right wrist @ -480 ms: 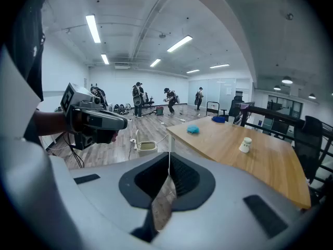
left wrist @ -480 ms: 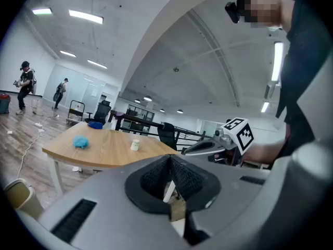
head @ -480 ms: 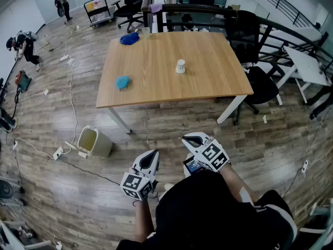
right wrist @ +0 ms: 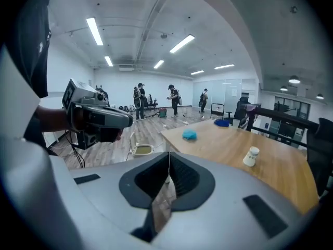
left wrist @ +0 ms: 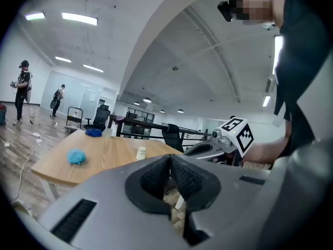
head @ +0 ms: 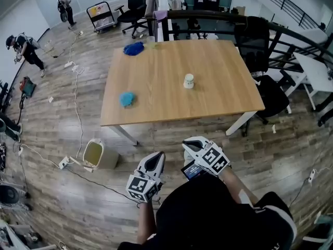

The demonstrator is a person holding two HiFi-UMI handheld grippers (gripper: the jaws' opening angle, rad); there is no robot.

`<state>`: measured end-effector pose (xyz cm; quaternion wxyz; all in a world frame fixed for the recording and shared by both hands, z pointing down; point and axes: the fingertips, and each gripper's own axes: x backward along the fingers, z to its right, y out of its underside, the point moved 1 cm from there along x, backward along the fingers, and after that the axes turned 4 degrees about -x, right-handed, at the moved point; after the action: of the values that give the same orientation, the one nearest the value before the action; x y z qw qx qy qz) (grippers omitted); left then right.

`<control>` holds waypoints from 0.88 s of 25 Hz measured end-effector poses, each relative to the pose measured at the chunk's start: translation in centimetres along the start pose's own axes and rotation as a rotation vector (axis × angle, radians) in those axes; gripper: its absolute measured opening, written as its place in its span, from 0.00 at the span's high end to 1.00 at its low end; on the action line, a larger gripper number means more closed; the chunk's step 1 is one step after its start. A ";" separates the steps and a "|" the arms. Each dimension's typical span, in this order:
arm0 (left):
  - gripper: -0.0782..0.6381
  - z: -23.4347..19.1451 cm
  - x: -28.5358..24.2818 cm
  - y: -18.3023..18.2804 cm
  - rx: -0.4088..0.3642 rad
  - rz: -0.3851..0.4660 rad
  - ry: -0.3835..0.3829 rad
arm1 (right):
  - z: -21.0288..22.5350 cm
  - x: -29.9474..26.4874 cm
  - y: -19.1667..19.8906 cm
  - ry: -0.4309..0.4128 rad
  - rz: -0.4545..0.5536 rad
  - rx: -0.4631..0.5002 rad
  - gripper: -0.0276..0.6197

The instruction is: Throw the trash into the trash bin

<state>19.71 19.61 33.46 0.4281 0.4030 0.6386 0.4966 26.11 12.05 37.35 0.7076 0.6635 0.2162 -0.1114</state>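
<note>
Jaws are pressed together, empty, on your left gripper (head: 157,158) and right gripper (head: 188,144). The near blue wad (head: 127,99) lies farther off on the desk's (head: 223,66) left side, closer to your left gripper. The bin (head: 93,154) stands near left.

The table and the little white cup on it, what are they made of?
The table looks like wood or wood laminate: a light brown, matte top with grain lines. The cup looks like paper or thin plastic: plain white and dull, too small to tell which.
</note>
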 end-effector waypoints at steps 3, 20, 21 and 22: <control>0.88 -3.0 -5.1 -2.1 -0.027 -0.015 0.000 | 6.1 -1.7 -2.8 0.027 0.072 -0.008 0.96; 0.88 -11.6 -32.1 -7.5 -0.054 -0.101 0.158 | 34.6 -2.7 -5.3 0.216 0.127 -0.270 0.96; 0.88 -12.0 -32.5 -7.5 -0.038 -0.111 0.176 | 34.9 -3.1 -5.3 0.217 0.120 -0.278 0.96; 0.88 -12.4 -33.0 -7.3 -0.026 -0.120 0.192 | 35.0 -3.5 -5.1 0.217 0.110 -0.282 0.96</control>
<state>17.54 -16.29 32.91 0.3993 0.3091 0.6930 0.5146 26.28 -23.49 35.28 0.7711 0.5765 0.2684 0.0312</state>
